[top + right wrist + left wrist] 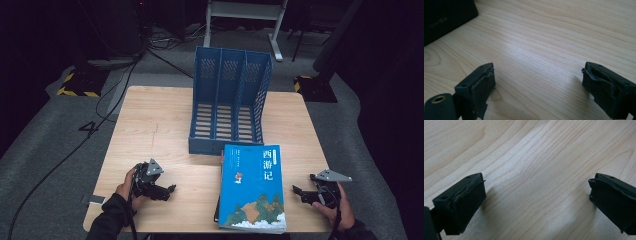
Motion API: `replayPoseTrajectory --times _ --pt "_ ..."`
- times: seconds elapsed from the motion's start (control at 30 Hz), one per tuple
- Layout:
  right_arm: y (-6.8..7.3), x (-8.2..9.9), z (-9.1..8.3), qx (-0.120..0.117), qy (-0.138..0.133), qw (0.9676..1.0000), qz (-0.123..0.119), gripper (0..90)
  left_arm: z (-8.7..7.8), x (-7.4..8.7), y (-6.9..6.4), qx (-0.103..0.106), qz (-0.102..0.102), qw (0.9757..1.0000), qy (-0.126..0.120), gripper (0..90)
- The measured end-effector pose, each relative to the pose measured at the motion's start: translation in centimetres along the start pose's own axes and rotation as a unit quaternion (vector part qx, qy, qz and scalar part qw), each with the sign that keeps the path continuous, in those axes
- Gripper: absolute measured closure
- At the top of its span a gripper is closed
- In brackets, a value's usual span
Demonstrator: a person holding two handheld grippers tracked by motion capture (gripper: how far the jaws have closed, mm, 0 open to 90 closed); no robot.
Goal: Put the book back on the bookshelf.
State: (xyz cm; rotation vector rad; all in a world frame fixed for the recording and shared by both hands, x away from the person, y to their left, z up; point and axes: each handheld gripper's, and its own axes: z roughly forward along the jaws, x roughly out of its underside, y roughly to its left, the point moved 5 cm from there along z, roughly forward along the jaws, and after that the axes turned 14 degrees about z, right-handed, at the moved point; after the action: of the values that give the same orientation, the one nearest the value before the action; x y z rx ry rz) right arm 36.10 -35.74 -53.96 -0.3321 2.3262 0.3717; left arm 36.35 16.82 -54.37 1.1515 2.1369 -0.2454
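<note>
A blue book [252, 187] with white Chinese characters on its cover lies flat near the table's front edge, on top of a darker book whose edge shows at its left. Behind it stands a blue three-slot file rack [227, 102]. My left gripper [167, 192] rests on the table left of the book, open, with bare wood between its pads [465, 205]. My right gripper [299, 194] sits right of the book, open too, its pads [481, 87] wide apart over bare wood. A dark corner of a book [446, 17] shows at the upper left of the right gripper view.
The wooden table [150, 130] has free room on its left half and behind the grippers. Cables [100, 107] run over the grey floor at the left, and a white metal stand [245, 15] is beyond the table.
</note>
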Motion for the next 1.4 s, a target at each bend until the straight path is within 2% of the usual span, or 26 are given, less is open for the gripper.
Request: replayPoseTrajectory --times 0.1,0.4,0.53,0.6,0.63,0.67,0.83,1.0,1.2,1.4 --pt "0.0 0.0 0.0 0.001 0.0 1.0 0.001 11.7 0.5 -0.5 0.1 0.02 0.017 0.9997 -0.003 0.4" --pt "-0.1 0.1 -0.2 -0.011 0.005 0.9999 -0.011 13.1 1.3 -1.6 0.2 0.029 0.033 0.999 -0.004 0.4" --pt "-0.2 0.1 -0.4 -0.011 0.009 0.9998 -0.011 15.0 1.4 -1.7 -0.5 0.017 0.02 0.9997 -0.002 0.5" --pt "-0.1 0.1 -0.5 -0.017 0.012 0.9997 -0.011 17.0 1.3 -1.9 -1.7 0.021 0.024 0.9995 -0.004 1.7" --pt "-0.1 0.2 -0.6 -0.016 0.013 0.9997 -0.013 17.9 1.3 -1.9 -1.7 0.021 0.024 0.9995 -0.004 1.8" --pt "-0.1 0.2 -0.7 -0.016 0.013 0.9997 -0.012 20.0 1.3 -2.1 -2.5 0.027 0.032 0.9991 -0.005 1.8" --pt "0.4 0.1 -1.5 -0.026 0.005 0.9995 -0.018 20.8 1.4 -2.4 -3.4 0.021 0.02 0.9996 -0.002 1.4" --pt "2.0 -0.6 -2.4 -0.04 -0.007 0.9982 -0.044 21.5 1.4 -2.7 -4.8 0.024 0.026 0.9994 -0.004 1.4" --pt "3.2 -1.1 -3.3 -0.06 -0.011 0.9967 -0.053 21.7 1.6 -3.1 -5.3 0.031 0.035 0.9989 -0.005 1.4" --pt "4.4 -2.4 -5.1 -0.084 -0.033 0.9942 -0.058 21.7 1.9 -3.4 -5.4 0.036 0.041 0.9985 -0.006 0.5"
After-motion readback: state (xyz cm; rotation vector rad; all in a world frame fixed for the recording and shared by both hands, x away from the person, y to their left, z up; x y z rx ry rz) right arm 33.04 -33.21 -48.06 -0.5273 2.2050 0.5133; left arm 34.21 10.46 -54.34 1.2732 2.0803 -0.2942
